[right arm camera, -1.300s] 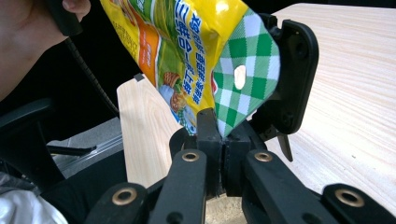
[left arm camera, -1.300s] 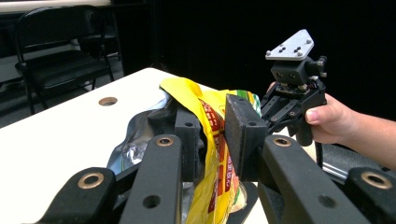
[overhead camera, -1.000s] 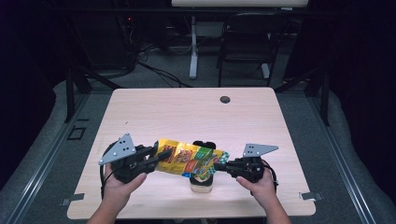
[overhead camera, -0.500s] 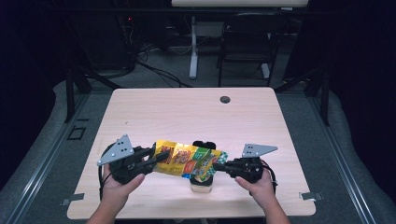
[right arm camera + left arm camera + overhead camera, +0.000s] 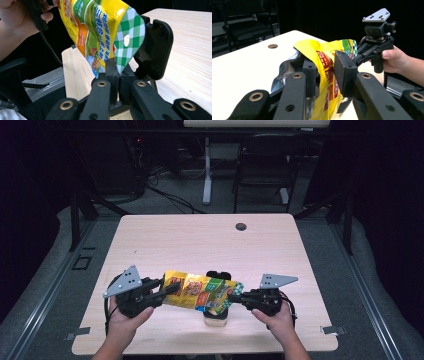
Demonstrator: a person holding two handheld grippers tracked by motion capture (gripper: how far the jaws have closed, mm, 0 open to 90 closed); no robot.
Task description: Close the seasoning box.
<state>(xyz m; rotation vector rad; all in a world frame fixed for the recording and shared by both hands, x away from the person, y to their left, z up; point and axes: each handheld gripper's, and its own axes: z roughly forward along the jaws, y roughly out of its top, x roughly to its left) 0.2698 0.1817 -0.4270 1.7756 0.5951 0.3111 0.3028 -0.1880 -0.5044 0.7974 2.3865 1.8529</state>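
Note:
A yellow snack bag [image 5: 200, 292] with red and green print hangs level over the table's near half, stretched between both grippers. My right gripper [image 5: 232, 297] is shut on its green checked corner [image 5: 125, 50], the jaws [image 5: 118, 67] pinched tight. My left gripper [image 5: 172, 290] reaches around the bag's other end [image 5: 324, 57]. Its jaws have just been opening, and the bag stands between the pads [image 5: 344, 72] without being squeezed. A silver side of the bag [image 5: 287, 72] shows beside the left jaw. The right gripper [image 5: 355, 56] and its hand appear beyond the bag in the left gripper view.
A black holder [image 5: 218, 275] on a pale base [image 5: 216, 319] stands right under and behind the bag; its rounded plate [image 5: 156, 50] is close to my right jaws. The wooden table [image 5: 200, 240] has a cable hole [image 5: 241, 226] at the back. A chair [image 5: 260, 165] stands beyond.
The left jaws stand slightly wider around the bag's end. Both hands and the bag have stayed in place.

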